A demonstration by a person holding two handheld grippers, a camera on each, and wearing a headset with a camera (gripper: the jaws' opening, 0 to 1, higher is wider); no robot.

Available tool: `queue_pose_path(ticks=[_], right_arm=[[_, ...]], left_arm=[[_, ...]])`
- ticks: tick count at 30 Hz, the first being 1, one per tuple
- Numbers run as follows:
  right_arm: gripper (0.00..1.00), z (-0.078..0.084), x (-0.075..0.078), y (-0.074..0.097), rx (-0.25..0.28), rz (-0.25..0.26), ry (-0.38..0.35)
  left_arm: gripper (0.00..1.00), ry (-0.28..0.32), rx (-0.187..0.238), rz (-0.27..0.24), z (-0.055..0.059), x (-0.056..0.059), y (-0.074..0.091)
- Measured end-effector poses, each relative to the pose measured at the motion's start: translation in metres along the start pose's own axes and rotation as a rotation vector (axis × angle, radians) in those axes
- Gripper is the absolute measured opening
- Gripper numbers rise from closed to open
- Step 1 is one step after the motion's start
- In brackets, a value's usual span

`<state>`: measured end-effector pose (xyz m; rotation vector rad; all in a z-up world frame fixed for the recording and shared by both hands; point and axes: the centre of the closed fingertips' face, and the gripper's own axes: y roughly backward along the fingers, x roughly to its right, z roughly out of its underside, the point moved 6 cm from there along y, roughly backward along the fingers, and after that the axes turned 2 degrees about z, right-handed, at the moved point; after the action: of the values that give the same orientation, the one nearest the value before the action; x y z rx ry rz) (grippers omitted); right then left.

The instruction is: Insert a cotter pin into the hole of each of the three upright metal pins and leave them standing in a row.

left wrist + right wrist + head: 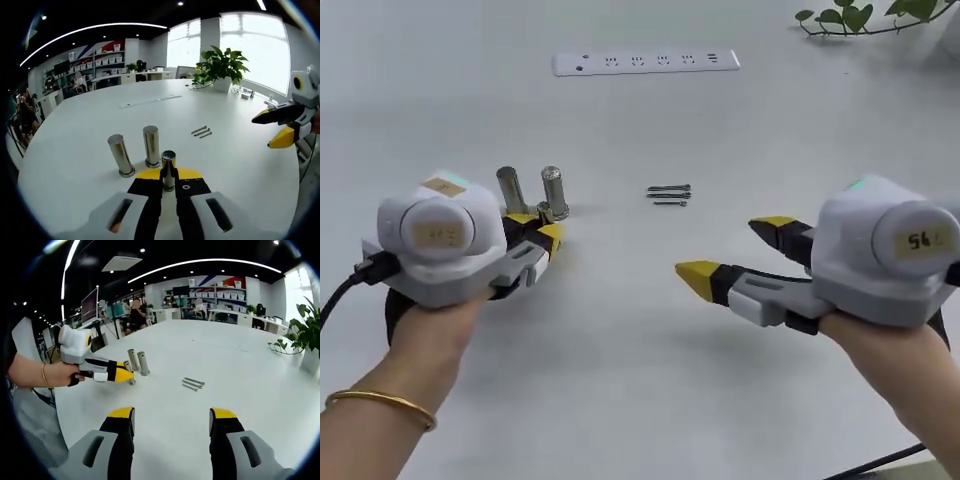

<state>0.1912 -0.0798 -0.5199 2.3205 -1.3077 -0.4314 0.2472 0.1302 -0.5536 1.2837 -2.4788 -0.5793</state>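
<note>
Three upright metal pins stand at the left of the white table. My left gripper [546, 224] [168, 176] is shut on the nearest metal pin [168, 167] [545, 212]. Just beyond it stand the two other pins [151, 145] [120, 154], also seen in the head view [510, 189] [554, 188] and the right gripper view [143, 362]. Three cotter pins [669, 194] [201, 132] [192, 384] lie side by side at the table's middle. My right gripper [740, 248] [171, 421] hovers open, right of the cotter pins, with nothing between its jaws.
A white power strip [646, 62] lies at the far side of the table. A potted plant [219, 67] [860, 17] stands at the far right. The white table [620, 380] stretches bare in front of both grippers.
</note>
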Motion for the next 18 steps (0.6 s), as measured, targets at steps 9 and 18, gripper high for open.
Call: queue_pose_path(ticks=[9, 18], right_arm=[[0.57, 0.004, 0.001, 0.004, -0.012, 0.004, -0.006], [0.57, 0.004, 0.002, 0.007, -0.009, 0.008, -0.008]], left_arm=[[0.07, -0.004, 0.003, 0.008, 0.0, 0.016, -0.002], [0.07, -0.026, 0.01, 0.026, 0.002, 0.036, -0.002]])
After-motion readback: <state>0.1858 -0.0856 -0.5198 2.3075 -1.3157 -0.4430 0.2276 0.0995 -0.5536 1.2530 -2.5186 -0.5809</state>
